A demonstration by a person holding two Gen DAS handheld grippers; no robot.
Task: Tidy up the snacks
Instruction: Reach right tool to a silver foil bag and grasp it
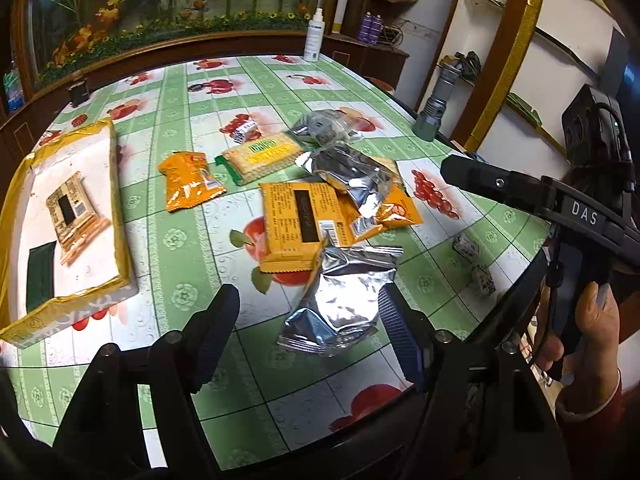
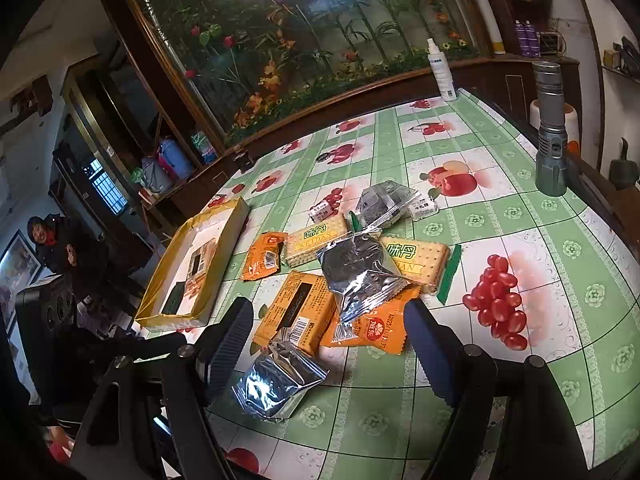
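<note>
Both tools hover above the table [image 1: 280,92] with jaws spread and nothing between them. The left gripper [image 1: 308,320] is lined up on the silver foil packet [image 1: 340,300], which lies just ahead between its fingertips, seemingly the next pick. The right gripper [image 2: 328,332] hangs over the same loose pile; the orange packets [image 2: 372,328] and cracker packs [image 2: 316,236] lie overlapped ahead of it. The yellow-rimmed box [image 1: 116,216], left of the left gripper and holding one pack, looks like the intended destination. Most snacks remain unsorted.
</note>
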